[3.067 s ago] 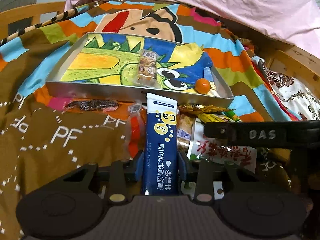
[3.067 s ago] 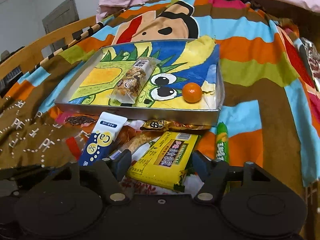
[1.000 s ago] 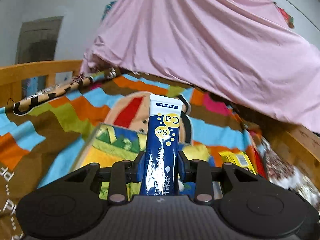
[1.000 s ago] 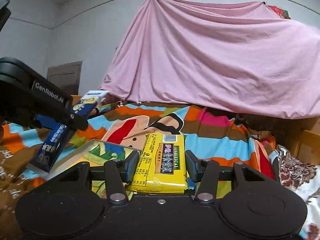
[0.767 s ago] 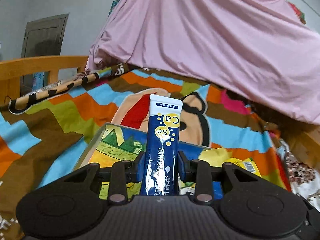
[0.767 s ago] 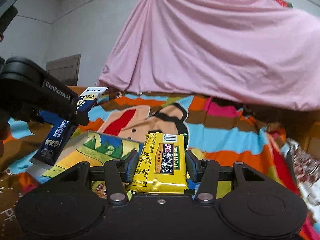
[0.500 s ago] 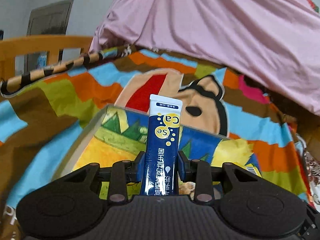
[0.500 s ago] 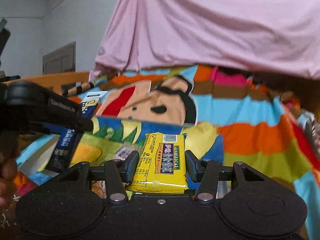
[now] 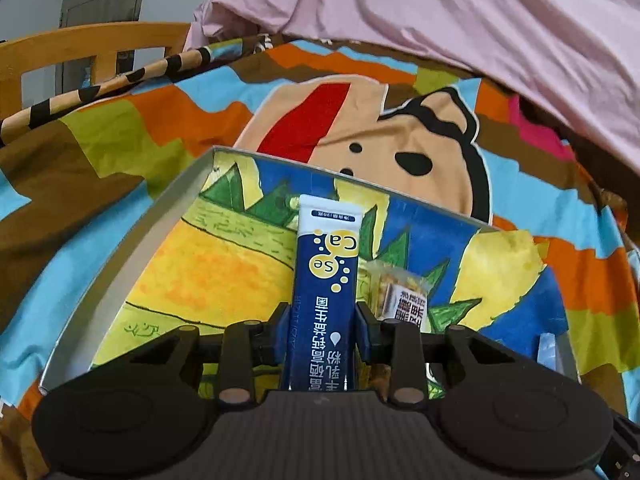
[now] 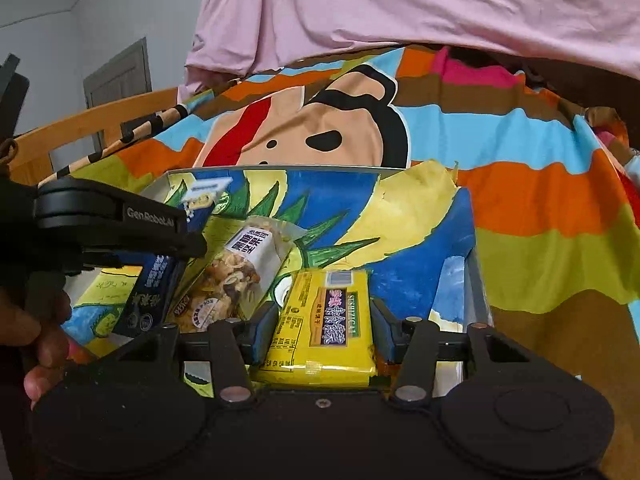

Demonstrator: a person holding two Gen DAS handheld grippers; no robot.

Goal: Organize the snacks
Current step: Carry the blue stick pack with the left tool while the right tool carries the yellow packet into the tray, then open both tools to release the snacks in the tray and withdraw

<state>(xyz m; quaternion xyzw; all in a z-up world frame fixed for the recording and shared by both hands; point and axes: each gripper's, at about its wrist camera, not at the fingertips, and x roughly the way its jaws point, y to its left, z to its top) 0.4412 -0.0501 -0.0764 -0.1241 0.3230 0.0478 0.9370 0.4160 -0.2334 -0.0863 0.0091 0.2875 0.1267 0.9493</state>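
My left gripper (image 9: 322, 330) is shut on a blue sachet (image 9: 325, 280) marked "Ca Se" and holds it over the metal tray (image 9: 132, 240) with a cartoon lining. My right gripper (image 10: 320, 330) is shut on a yellow snack pack (image 10: 324, 316) and holds it over the tray's (image 10: 474, 296) right half. A clear nut bar packet (image 10: 228, 276) lies in the tray, also seen in the left wrist view (image 9: 400, 296). The left gripper body (image 10: 112, 224) with the blue sachet (image 10: 152, 292) shows at the left of the right wrist view.
The tray sits on a bright striped cartoon blanket (image 9: 400, 128) on a bed. A wooden bed rail (image 9: 80, 46) runs along the left. A pink sheet (image 9: 440, 12) hangs behind. A hand (image 10: 40, 340) holds the left gripper.
Both grippers have tilted down and moved forward over the tray, each still holding its snack. The tray now fills the lower view.
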